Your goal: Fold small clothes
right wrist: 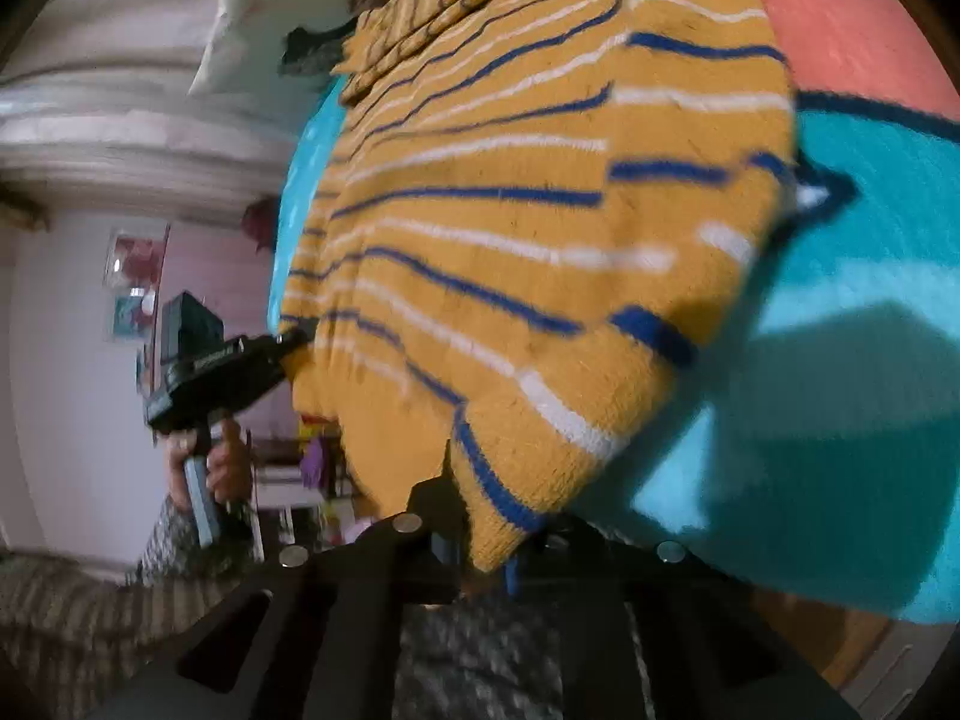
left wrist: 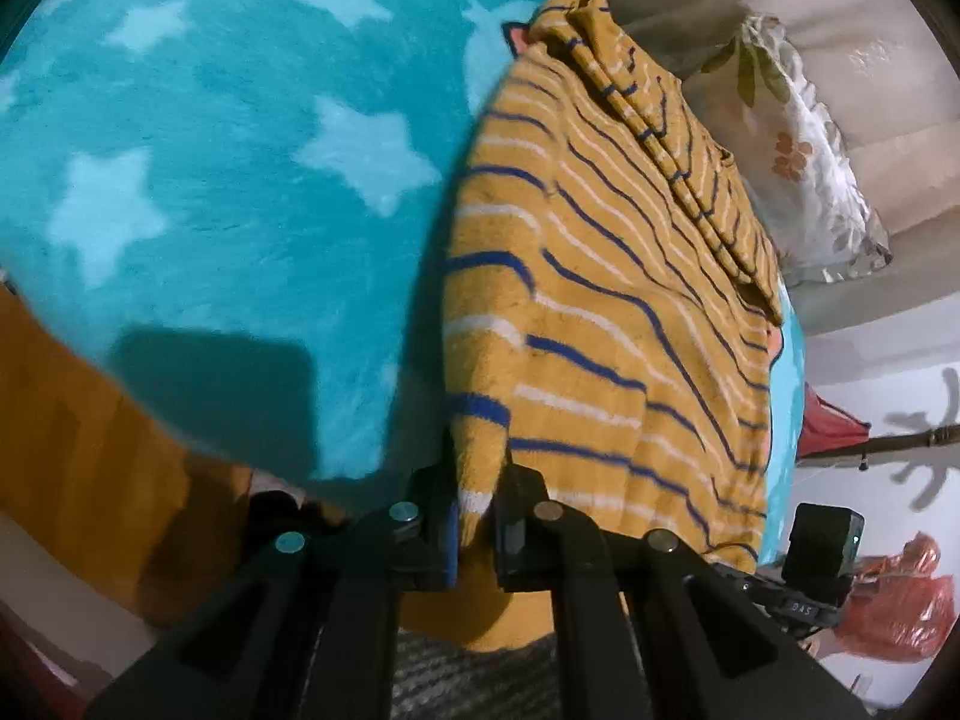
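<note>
A small yellow garment with blue and white stripes [left wrist: 606, 276] lies on a teal star blanket [left wrist: 210, 180]. My left gripper [left wrist: 477, 516] is shut on a near corner of it. In the right wrist view the same garment [right wrist: 528, 228] fills the middle, and my right gripper [right wrist: 486, 546] is shut on its other near corner. The left gripper [right wrist: 288, 339] also shows at the garment's left edge, held by a hand. The right gripper's body [left wrist: 822, 552] shows at the lower right of the left wrist view. The garment's far end is bunched in folds.
A floral pillow [left wrist: 804, 156] and beige bedding [left wrist: 840, 30] lie beyond the garment. The blanket has a coral patch [right wrist: 840, 30]. An orange sheet [left wrist: 72, 432] hangs at the near left. Red plastic bags [left wrist: 900, 612] and a pale wall are to the side.
</note>
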